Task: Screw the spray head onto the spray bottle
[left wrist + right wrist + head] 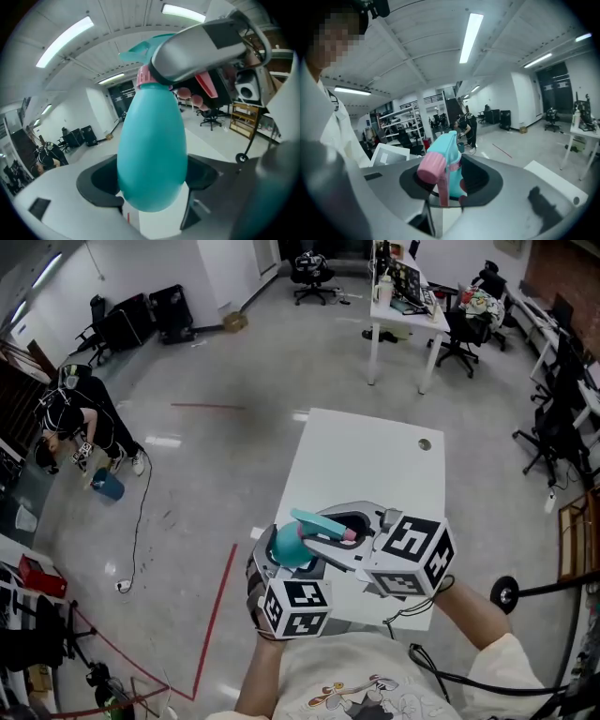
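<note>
I am holding the spray bottle (pixel 152 145) in the left gripper (pixel 151 187), in the air above the near edge of the white table (pixel 375 460). Its fingers (pixel 99 183) are standing wide apart and pressing on both flanks of the teal body, just above its rounded base, so the bottle is pointing away from that camera with its neck farthest out.

I am gripping the spray head (pixel 450 154) with the right gripper (pixel 450 185), also over the table's near edge and just to the right of the bottle in the head view. Its fingers (pixel 485 180) are sitting about half closed on the teal head, whose pink nozzle (pixel 432 168) is pointing back toward that gripper's camera.

In the left gripper view the head's pink collar (pixel 144 77) is sitting right at the bottle's neck, and the right gripper's grey body is crossing over it. I cannot tell whether the thread is engaging.

A person (pixel 80 423) is crouching on the floor well to the left of the table, and a second table (pixel 408 315) with office chairs is standing beyond its far end.
</note>
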`<state>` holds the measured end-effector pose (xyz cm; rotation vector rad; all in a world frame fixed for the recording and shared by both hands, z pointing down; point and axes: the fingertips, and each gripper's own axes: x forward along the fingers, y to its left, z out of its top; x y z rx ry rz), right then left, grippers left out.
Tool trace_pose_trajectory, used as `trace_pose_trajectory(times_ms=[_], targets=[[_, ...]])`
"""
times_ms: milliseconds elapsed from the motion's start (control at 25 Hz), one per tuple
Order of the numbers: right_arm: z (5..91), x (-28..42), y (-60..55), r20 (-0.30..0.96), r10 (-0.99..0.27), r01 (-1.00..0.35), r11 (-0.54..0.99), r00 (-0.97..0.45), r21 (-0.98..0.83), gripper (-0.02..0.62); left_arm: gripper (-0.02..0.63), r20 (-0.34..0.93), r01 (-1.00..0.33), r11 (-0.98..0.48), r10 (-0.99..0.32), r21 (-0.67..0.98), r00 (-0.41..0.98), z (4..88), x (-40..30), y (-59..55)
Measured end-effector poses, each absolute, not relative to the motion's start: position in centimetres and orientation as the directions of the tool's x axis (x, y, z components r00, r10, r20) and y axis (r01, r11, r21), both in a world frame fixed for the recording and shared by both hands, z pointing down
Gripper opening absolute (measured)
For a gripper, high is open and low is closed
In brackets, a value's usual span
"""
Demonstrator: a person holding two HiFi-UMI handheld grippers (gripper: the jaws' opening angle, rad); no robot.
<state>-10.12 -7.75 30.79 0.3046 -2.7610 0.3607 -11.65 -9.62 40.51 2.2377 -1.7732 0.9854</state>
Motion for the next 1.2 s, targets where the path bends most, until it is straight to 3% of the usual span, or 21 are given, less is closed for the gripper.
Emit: trace_pose_trajectory(times_ms=[240, 440, 520, 680, 1040, 1200], targets=[[31.3, -10.4, -7.0, 0.372, -0.291, -0.385, 0.899, -0.881, -0.209, 0.132, 0.410, 0.483, -0.920, -0.184, -0.876, -0.345, -0.006, 40.6, -12.6, -9.4], [32.1, -11.1, -6.1, 0.376, -0.244, -0.350, 0.904, -0.894, -0.246, 0.143, 0.410, 0.483, -0.948, -0.225, -0.871, -0.224, 0.093, 41.2, -11.9, -8.9], [32.3, -11.2, -5.6, 0.381, -0.211, -0.325, 0.908, -0.900, -0.265, 0.212, 0.410, 0.479, -0.948, -0.237, -0.871, -0.213, 0.110, 41.1, -11.7, -8.9], [32.2, -10.3, -5.1, 0.389, -0.176, -0.294, 0.917, -0.904, -0.269, 0.245, 0.410, 0.472, -0.952, -0.261, -0.868, -0.163, 0.157, 40.5, -11.2, -9.4], [30.4, -5.0, -6.5, 0.367, -0.186, -0.276, 0.938, -0.912, -0.211, 0.253, 0.410, 0.473, -0.872, -0.480, -0.792, -0.092, 0.386, 39.4, -10.4, -9.4], [29.9, -3.4, -6.5, 0.352, -0.109, -0.203, 0.948, -0.930, -0.244, 0.253, 0.410, 0.464, -0.846, -0.527, -0.770, -0.079, 0.437, 39.0, -10.3, -9.5]])
